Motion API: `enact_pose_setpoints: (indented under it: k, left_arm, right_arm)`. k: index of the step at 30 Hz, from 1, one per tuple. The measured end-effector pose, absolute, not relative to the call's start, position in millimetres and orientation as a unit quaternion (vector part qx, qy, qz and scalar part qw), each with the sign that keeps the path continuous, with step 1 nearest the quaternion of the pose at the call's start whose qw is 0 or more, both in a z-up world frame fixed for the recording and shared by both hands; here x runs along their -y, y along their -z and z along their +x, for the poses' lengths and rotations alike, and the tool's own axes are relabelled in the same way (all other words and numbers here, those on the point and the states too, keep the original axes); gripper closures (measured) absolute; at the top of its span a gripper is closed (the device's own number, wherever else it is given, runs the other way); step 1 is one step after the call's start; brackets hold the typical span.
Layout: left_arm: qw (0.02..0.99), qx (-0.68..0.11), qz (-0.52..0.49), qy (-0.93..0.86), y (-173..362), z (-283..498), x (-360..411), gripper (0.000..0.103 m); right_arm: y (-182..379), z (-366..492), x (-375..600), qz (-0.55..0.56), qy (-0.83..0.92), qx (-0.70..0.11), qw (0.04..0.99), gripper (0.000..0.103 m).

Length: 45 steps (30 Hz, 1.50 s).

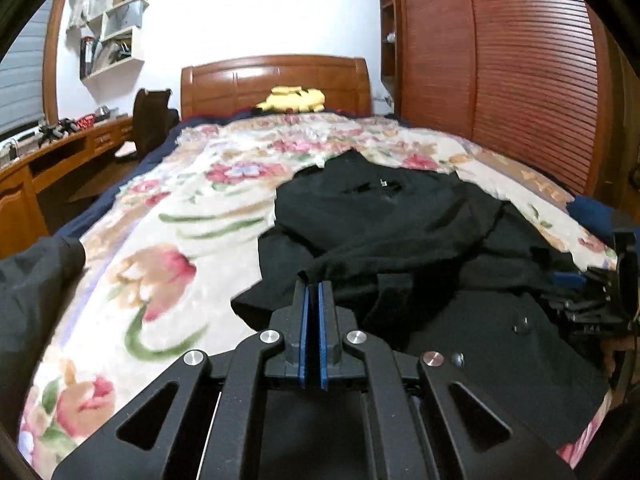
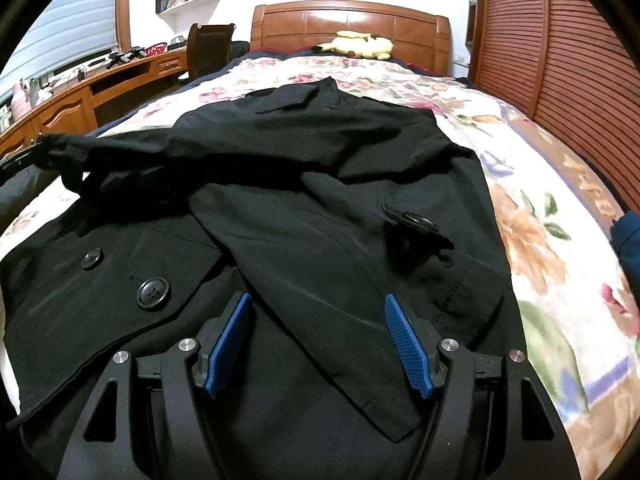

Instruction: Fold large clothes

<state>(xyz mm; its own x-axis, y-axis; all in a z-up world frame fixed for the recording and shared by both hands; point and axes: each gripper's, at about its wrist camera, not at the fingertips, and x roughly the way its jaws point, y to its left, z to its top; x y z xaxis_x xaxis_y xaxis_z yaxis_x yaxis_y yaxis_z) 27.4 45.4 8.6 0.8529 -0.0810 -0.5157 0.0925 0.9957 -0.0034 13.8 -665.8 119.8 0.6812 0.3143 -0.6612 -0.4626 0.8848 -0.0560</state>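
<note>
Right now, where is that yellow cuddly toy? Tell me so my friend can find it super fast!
Find the big bed with the flowery blanket and look to its far end, where the shiny wooden headboard stands. The yellow plush toy lies there, right in front of that headboard. It is the only bright yellow thing; the black coat lies nearer on the blanket.

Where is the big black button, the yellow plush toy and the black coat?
big black button [image 2: 153,293]: right wrist view, its middle holes.
yellow plush toy [image 2: 362,48]: right wrist view, its body.
black coat [image 2: 320,152]: right wrist view, upper back fabric.
</note>
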Motion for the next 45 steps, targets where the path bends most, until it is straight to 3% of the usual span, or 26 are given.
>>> enact_pose_setpoints:
  k: [7,22,23,26,28,30,38,45]
  left_arm:
    - [0.954,-0.284,0.057,0.075,0,13,-21,0.098]
    - [0.957,-0.264,0.045,0.115,-12,-14,-18,0.095]
    - [0.957,-0.263,0.043,0.117,-13,-15,-19,0.089]
    - [0.958,-0.259,0.031,0.118,-14,-17,-24,0.058]
    - [0.958,-0.262,0.028,0.116,-13,-13,-26,0.048]
    - [0.957,-0.266,0.029,0.109,-9,-10,-26,0.026]
    - [0.969,-0.233,-0.017,0.074,-30,2,-54,0.022]
    - [0.961,-0.27,-0.004,0.056,-35,48,-65,0.022]
  right_arm:
    - [-120,15,664,-0.115,-0.212,-0.34,0.909,0.032]
    - [-120,16,664,-0.117,-0.212,-0.342,0.908,0.032]
    - [-120,16,664,-0.117,-0.212,-0.341,0.908,0.032]
    - [-119,16,664,-0.117,-0.212,-0.341,0.908,0.032]
    - [-119,16,664,-0.118,-0.212,-0.341,0.908,0.032]
    - [-119,17,664,-0.118,-0.212,-0.341,0.908,0.032]
    - [-119,17,663,-0.119,-0.211,-0.341,0.908,0.032]
    - [-119,17,663,-0.122,-0.212,-0.341,0.908,0.032]
